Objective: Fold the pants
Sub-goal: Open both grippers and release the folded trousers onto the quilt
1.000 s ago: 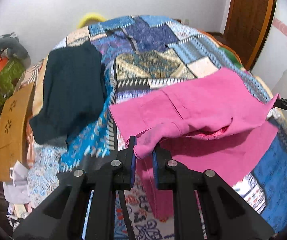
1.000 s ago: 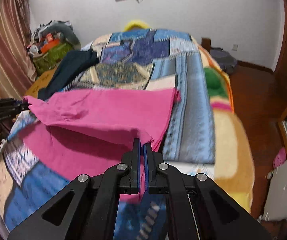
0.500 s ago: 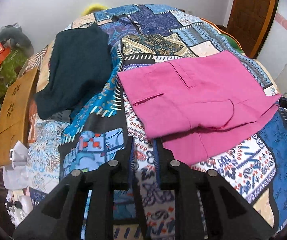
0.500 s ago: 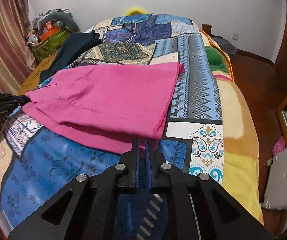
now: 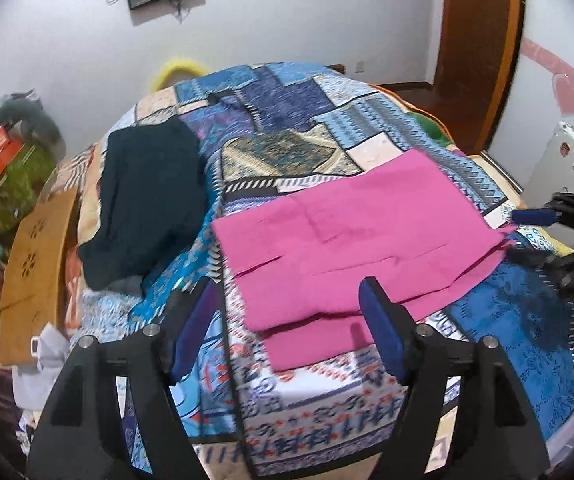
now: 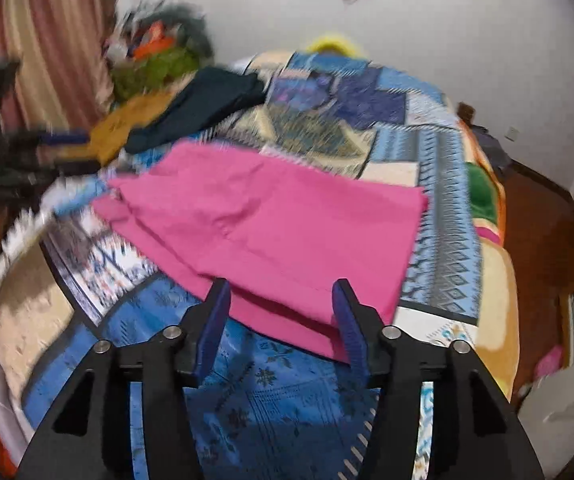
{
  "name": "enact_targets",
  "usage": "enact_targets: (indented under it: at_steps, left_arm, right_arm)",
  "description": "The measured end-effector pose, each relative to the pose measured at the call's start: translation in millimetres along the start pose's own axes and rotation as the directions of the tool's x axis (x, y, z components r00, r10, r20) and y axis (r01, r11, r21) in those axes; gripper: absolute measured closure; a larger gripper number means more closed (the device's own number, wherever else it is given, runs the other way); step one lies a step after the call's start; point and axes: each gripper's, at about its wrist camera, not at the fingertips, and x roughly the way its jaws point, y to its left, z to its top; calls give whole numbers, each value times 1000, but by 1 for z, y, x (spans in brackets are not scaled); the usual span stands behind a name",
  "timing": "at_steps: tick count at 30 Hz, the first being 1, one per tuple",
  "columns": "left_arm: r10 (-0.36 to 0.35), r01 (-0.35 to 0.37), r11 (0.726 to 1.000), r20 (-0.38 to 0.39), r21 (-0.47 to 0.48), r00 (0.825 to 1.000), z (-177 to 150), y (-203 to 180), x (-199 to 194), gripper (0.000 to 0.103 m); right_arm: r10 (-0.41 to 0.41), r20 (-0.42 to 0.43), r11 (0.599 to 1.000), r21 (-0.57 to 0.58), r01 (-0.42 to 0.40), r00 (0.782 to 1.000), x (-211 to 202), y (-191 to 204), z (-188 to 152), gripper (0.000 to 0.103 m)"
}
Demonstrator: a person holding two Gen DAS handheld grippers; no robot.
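A: Where to find the pink pants [image 5: 351, 240]?

B: Flat on the patchwork quilt [image 5: 519, 300], mid-bed, doubled over once. Upper layer laid short of the lower, leaving a strip of the under layer showing along the 6 o'clock edge in the left wrist view.

A: And beside them?

B: A dark garment [image 5: 147, 208] at about 10 o'clock from the pants, well apart, untouched.

A: State of the left gripper [image 5: 287, 286]?

B: Spread wide, jaws having just been opening. Nothing pinched; the near edge of the pants merely seen beyond the gap, pads clear of the cloth.

A: The right gripper [image 6: 281, 285]?

B: Roughly half spread, likewise just been opening. Hem of the pants [image 6: 279, 232] framed between the blue pads at 12 o'clock, not pressed by either. Also visible at 3 o'clock in the left wrist view, close by the pants' far corner.

A: Progress, then?

B: Looks like one fold laid and let go. Probably at least one more fold to come to make a compact bundle, plus perhaps squaring the uneven edges. Hard to tell through the blur on the right wrist view whether any wrinkles need smoothing first.
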Motion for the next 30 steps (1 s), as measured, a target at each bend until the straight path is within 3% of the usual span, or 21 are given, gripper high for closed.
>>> enact_targets:
  at_steps: [5,13,15,18,20,24,26,28,30]
  left_arm:
    - [0,3,997,-39,79,999,2,-23,17,28]
    - [-16,31,989,-108,144,994,-1,-45,42,26]
    - [-23,41,987,-121,156,992,-2,-49,46,26]
    - [-50,73,982,-134,176,990,-3,-55,51,25]
    - [-54,81,979,-143,190,988,-4,-58,54,24]
    - [-35,64,977,-142,206,989,-2,-63,59,24]
    - [-23,46,978,-116,203,993,1,-63,58,44]
    - [-14,37,978,-110,208,994,4,-65,59,80]
    - [-30,49,979,-100,199,995,6,-67,56,91]
  right_arm:
    - [-1,-101,999,-46,-4,995,35,7,-1,53]
    - [-13,-93,996,-91,5,996,52,13,8,53]
    - [0,-80,996,-90,-7,997,53,14,12,71]
    - [24,-59,996,-79,-29,998,54,15,16,87]
    - [28,-22,997,-78,-29,999,50,16,19,93]
    - [26,33,997,-76,-23,999,40,16,23,97]
    - [28,47,997,-73,-25,999,36,15,23,97]
    - [26,51,997,-71,-23,998,33,14,22,97]
    - [30,52,997,-70,-26,998,31,13,21,98]
